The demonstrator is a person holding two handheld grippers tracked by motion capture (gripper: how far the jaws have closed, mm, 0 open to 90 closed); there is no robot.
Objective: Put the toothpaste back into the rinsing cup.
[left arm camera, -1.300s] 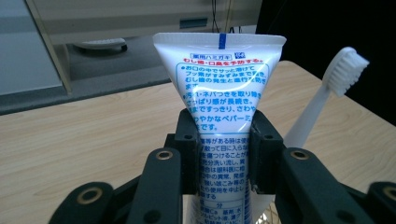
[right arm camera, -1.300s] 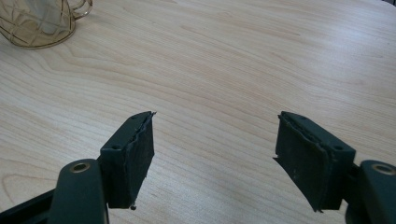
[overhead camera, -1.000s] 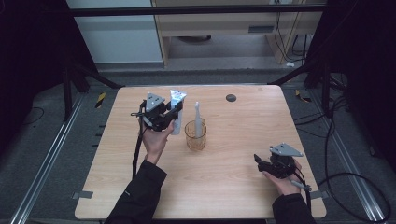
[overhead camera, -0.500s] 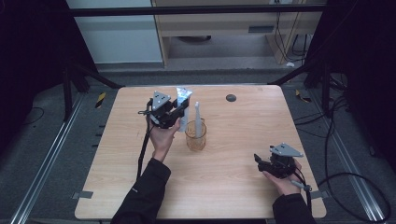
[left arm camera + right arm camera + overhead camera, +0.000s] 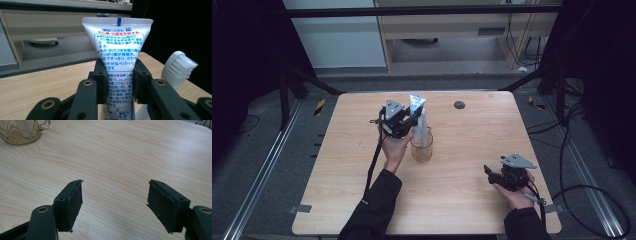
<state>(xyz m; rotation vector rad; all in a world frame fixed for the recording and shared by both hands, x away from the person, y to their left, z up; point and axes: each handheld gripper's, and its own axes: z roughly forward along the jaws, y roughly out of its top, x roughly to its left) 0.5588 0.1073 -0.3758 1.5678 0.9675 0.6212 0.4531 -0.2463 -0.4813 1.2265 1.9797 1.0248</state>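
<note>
My left gripper point(image 5: 404, 120) is clamped on one toothpaste tube point(image 5: 119, 62), held upright at frame centre in the high view, just above the amber cup point(image 5: 421, 150). I should lower it straight, keeping clear of the one toothbrush point(image 5: 178, 68) standing in that cup, and release only once it sits inside. My right gripper point(image 5: 113, 205) rests wide open and empty over the surface point(image 5: 472, 125), lower right.

Glossy plastic toothpaste tube point(image 5: 117, 62), matt black tongs point(image 5: 118, 77), pale smooth wood-grain table point(image 5: 130, 152).
</note>
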